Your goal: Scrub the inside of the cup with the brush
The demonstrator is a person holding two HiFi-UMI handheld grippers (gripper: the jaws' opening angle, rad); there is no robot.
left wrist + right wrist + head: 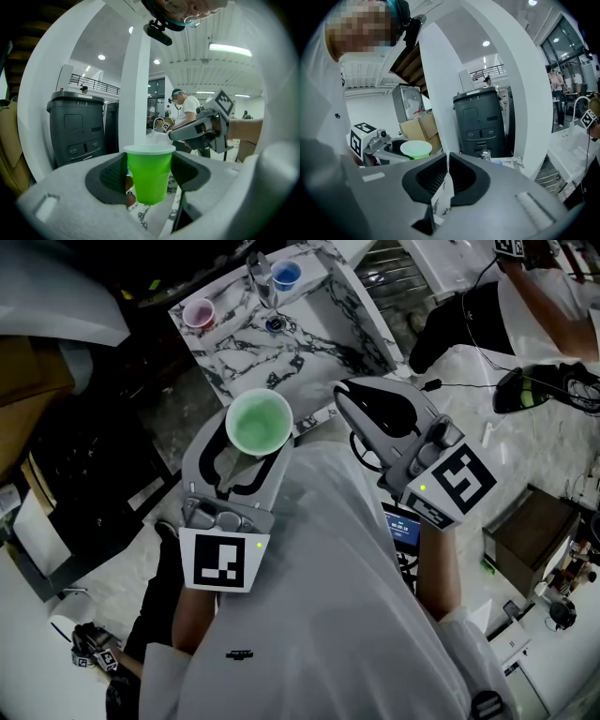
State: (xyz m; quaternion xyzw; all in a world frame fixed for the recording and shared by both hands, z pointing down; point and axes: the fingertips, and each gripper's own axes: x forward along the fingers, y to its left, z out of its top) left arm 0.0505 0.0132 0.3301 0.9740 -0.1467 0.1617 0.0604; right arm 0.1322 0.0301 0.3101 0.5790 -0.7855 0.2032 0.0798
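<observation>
My left gripper (246, 457) is shut on a green plastic cup (259, 424), held upright with its mouth facing up toward the head view. In the left gripper view the cup (149, 174) stands between the two dark pads (110, 178), pinched at its sides. To the right of the cup, my right gripper (359, 401) has its jaws shut together with nothing between them; the right gripper view shows only a thin slit at the right gripper (446, 180). The cup (416, 149) shows to its left there. I see no brush in any view.
A marble sink counter (309, 352) lies ahead, with a pink cup (199, 312), a blue cup (286, 276) and a faucet (260, 273) at its far end. Another person (548, 296) stands at the upper right. A grey bin (75, 126) and a white pillar (136, 93) stand nearby.
</observation>
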